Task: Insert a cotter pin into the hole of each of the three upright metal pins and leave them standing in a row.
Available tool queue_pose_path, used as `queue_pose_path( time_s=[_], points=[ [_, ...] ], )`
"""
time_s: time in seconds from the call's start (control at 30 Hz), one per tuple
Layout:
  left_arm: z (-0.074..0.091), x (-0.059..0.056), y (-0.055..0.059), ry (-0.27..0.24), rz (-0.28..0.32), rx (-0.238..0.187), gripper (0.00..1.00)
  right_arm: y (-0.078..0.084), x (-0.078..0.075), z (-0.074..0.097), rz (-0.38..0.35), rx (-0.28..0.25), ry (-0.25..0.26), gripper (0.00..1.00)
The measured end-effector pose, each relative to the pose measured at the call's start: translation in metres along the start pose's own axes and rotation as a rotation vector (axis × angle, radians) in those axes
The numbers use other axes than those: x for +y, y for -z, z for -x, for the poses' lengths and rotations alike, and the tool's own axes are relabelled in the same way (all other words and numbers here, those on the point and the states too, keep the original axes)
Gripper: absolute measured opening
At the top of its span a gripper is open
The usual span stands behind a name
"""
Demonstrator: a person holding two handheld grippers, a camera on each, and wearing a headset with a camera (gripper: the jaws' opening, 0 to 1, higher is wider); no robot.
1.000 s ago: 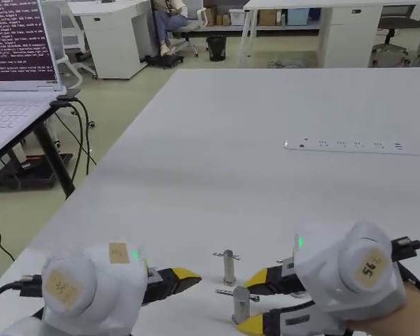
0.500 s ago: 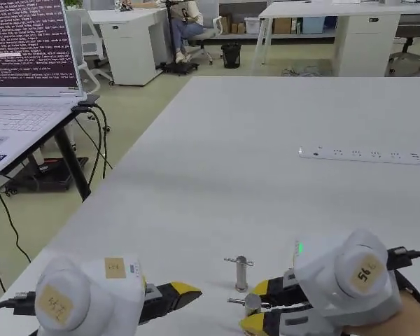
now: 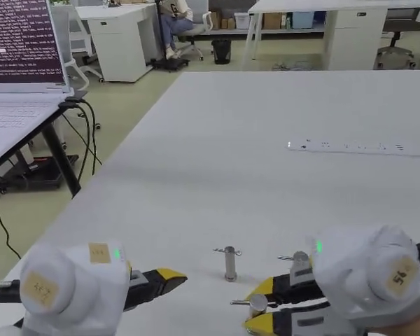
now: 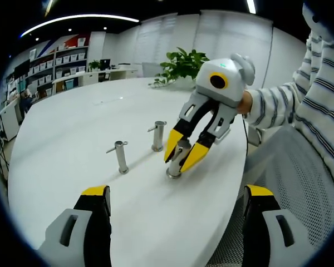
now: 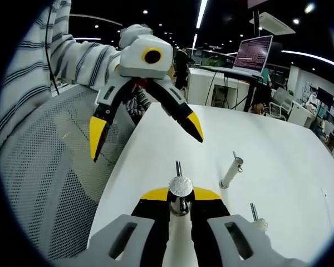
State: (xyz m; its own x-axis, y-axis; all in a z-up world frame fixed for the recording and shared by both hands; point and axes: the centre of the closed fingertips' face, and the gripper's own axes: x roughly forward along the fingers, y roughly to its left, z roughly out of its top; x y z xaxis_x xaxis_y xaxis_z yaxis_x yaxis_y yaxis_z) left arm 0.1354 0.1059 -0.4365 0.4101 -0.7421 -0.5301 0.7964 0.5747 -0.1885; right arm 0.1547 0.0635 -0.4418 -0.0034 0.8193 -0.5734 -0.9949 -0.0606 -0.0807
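Note:
Three upright metal pins stand near the white table's (image 3: 217, 161) front edge, each with a thin cotter pin through its top. My right gripper (image 3: 260, 306) (image 5: 180, 196) is shut on the nearest pin (image 3: 255, 304) (image 5: 180, 188) (image 4: 178, 158). The middle pin (image 3: 229, 262) (image 5: 232, 171) (image 4: 121, 156) stands free to the left of it. Just behind the right gripper's body rises the third pin (image 3: 301, 261) (image 5: 259, 221) (image 4: 157, 135). My left gripper (image 3: 164, 283) (image 4: 177, 192) (image 5: 146, 130) hovers left of the pins, wide open and holding nothing.
A white power strip (image 3: 350, 147) lies further back on the right. The table's left edge (image 3: 105, 175) drops to the floor, where a laptop (image 3: 17, 77) sits on a stand with hanging cables. Desks, chairs and a seated person (image 3: 171, 17) are far behind.
The right gripper's jaws have drawn in from either side of the nearest pin and now grip it. The left gripper has backed off slightly to the left. The head camera has shifted.

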Motion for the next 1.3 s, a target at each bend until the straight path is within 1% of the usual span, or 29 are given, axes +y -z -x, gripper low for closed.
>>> queue_pose_path(
  time_s=[0.07, 0.13, 0.27, 0.3, 0.33, 0.43, 0.5, 0.6, 0.7, 0.8, 1.0, 1.03, 1.1, 1.27, 1.3],
  points=[
    [0.000, 0.000, 0.000, 0.000, -0.001, 0.005, 0.99, 0.005, 0.002, 0.012, 0.008, -0.003, -0.016, 0.08],
    [0.000, 0.000, 0.000, 0.000, -0.001, 0.008, 0.99, 0.014, 0.003, 0.027, 0.020, 0.000, -0.028, 0.08],
    [0.000, 0.001, 0.000, -0.004, 0.005, 0.010, 0.99, 0.036, -0.005, 0.050, 0.025, 0.030, -0.014, 0.08],
    [0.000, 0.001, 0.000, -0.006, 0.007, 0.010, 0.99, 0.043, -0.010, 0.056, 0.016, 0.038, 0.001, 0.08],
    [0.000, 0.001, 0.000, -0.007, 0.010, 0.010, 0.99, 0.045, -0.011, 0.059, 0.014, 0.040, 0.005, 0.08],
    [0.000, 0.002, 0.000, -0.012, 0.017, 0.015, 0.99, 0.060, -0.024, 0.073, -0.014, 0.059, 0.038, 0.08],
    [0.000, 0.002, 0.000, -0.015, 0.021, 0.017, 0.99, 0.066, -0.031, 0.079, -0.025, 0.065, 0.056, 0.08],
    [0.001, 0.002, 0.002, -0.018, 0.032, 0.020, 0.99, 0.077, -0.044, 0.086, -0.057, 0.071, 0.099, 0.08],
    [0.001, 0.002, 0.004, -0.020, 0.047, 0.025, 0.99, 0.082, -0.051, 0.089, -0.070, 0.067, 0.117, 0.08],
    [0.001, 0.003, 0.006, -0.025, 0.055, 0.030, 0.99, 0.085, -0.057, 0.089, -0.080, 0.055, 0.127, 0.08],
    [0.000, 0.003, 0.007, -0.032, 0.069, 0.031, 0.99, 0.095, -0.065, 0.082, -0.087, 0.069, 0.134, 0.08],
    [0.000, 0.002, 0.007, -0.029, 0.073, 0.032, 0.99, 0.092, -0.066, 0.081, -0.104, 0.047, 0.133, 0.08],
    [-0.001, 0.002, 0.008, -0.029, 0.074, 0.033, 0.97, 0.092, -0.071, 0.079, -0.093, 0.049, 0.138, 0.08],
    [-0.001, 0.000, 0.006, -0.025, 0.076, 0.031, 0.97, 0.092, -0.073, 0.078, -0.084, 0.040, 0.136, 0.09],
    [-0.001, 0.000, 0.006, -0.027, 0.077, 0.027, 0.97, 0.091, -0.074, 0.078, -0.073, 0.036, 0.138, 0.09]
  ],
)
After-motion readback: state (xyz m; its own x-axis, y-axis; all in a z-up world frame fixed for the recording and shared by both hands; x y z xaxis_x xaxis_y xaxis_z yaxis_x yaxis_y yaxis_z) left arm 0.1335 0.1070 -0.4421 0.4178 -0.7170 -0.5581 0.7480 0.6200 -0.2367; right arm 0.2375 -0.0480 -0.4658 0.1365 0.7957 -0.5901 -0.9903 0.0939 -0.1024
